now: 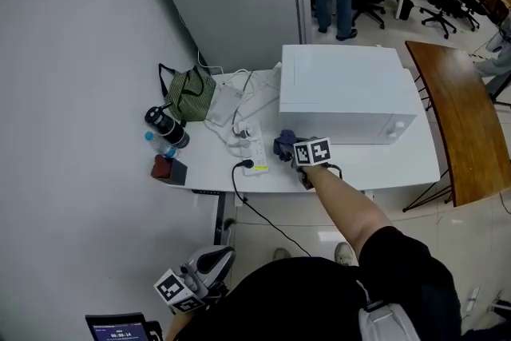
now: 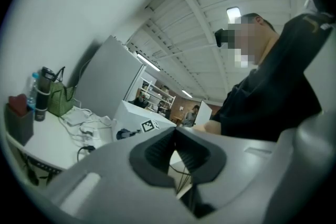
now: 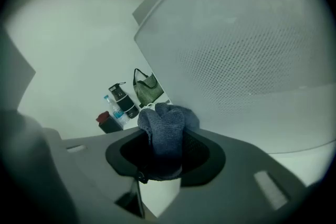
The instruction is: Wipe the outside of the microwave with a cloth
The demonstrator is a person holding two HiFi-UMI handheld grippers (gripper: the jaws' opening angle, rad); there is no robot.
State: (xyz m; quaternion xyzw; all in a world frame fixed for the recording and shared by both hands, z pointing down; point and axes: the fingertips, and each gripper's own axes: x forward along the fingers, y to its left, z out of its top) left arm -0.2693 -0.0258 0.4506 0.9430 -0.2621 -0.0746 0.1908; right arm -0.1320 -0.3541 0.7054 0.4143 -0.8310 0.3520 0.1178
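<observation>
While right tool (image 3: 167, 140) pinches cloth (image 3: 168, 118) beside microwave (image 1: 343, 88) (left tool (image 2: 175, 135) closed), a power strip (image 1: 257, 146) lies alongside.

To your left in the head view, a green fabric bag (image 1: 190, 94) lies on the white desk (image 1: 367, 162), beside a black insulated flask (image 1: 167, 128) and a white power strip (image 1: 255, 148).

The white, box-shaped microwave (image 1: 345, 89) stands upright on the white table (image 1: 383, 160) with its door shut, and the door's finely perforated window fills much of the right gripper view. The blue-grey, knitted-looking cloth (image 3: 164, 131) is bunched into a thick fold that is clamped between the jaws of the right gripper (image 3: 167, 160), its rounded end sticking out past them. It sits low at the microwave's front left corner, but whether it touches the casing cannot be told.
</observation>
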